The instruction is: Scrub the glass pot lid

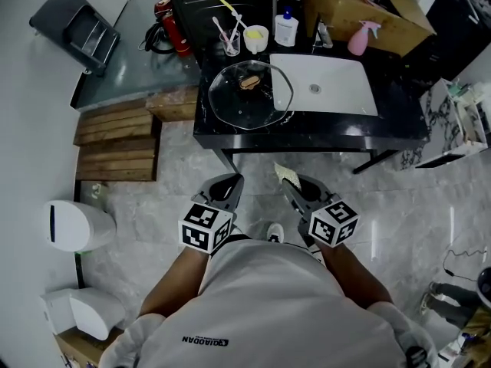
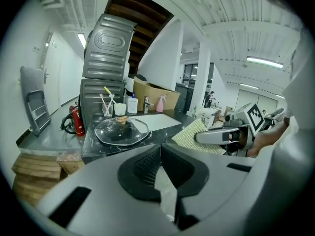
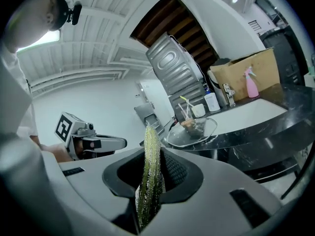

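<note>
The glass pot lid (image 1: 249, 94) with a wooden knob lies flat on the black counter (image 1: 307, 129), its right rim at the edge of the white sink (image 1: 322, 83). Both grippers hang in front of the counter, well short of the lid. My left gripper (image 1: 224, 188) is shut with nothing in it. My right gripper (image 1: 295, 184) is shut on a yellow-green scrub pad (image 1: 287, 175), held on edge. The left gripper view shows the lid (image 2: 120, 131) ahead and the scrub pad (image 2: 194, 134) at right. In the right gripper view the scrub pad (image 3: 150, 171) stands between the jaws, the lid (image 3: 194, 131) beyond.
Behind the lid stand a cup of toothbrushes (image 1: 230, 43), a white cup (image 1: 255, 37), a soap bottle (image 1: 286, 29), a pink spray bottle (image 1: 359, 38) and a cardboard box (image 1: 368, 6). A fire extinguisher (image 1: 173, 25) and wooden pallets (image 1: 119, 140) are at left.
</note>
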`<state>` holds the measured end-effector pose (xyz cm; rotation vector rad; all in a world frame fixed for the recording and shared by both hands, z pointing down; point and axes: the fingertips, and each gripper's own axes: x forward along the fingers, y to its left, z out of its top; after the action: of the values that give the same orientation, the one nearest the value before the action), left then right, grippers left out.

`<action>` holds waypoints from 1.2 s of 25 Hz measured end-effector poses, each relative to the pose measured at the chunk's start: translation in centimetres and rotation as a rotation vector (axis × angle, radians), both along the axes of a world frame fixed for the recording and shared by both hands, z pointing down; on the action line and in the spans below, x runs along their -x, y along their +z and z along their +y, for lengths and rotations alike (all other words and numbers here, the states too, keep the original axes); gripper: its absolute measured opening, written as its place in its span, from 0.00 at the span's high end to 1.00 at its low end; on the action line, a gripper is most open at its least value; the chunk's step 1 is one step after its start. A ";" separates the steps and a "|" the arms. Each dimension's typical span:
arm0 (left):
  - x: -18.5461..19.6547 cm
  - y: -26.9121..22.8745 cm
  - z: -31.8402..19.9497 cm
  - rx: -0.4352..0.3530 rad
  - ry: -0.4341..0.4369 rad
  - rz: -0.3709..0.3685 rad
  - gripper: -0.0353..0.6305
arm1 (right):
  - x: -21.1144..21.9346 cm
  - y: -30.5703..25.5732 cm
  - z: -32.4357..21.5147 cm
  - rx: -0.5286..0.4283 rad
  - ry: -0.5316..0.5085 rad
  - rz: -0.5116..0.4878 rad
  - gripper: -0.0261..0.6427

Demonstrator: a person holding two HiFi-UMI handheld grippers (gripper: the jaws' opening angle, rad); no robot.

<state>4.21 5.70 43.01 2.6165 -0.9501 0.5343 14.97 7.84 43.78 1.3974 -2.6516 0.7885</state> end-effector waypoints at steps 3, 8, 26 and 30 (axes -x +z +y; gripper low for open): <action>0.9 0.0 -0.5 0.012 0.008 0.011 0.92 | 1.3 -0.4 0.1 -0.004 -0.005 0.027 0.82; 1.5 -0.6 -0.9 0.001 0.040 0.024 0.92 | 2.5 -0.9 0.2 -0.004 0.011 0.024 0.83; 5.3 0.3 0.5 -0.010 0.068 0.013 0.92 | 6.0 -0.5 1.7 -0.022 0.015 0.101 0.83; 4.9 0.2 0.7 -0.017 0.084 0.016 0.92 | 5.7 -0.7 1.4 -0.023 0.035 0.086 0.83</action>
<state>-0.70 6.37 43.17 2.6812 -0.8460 0.5276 9.32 9.27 43.07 1.4517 -2.5864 0.6866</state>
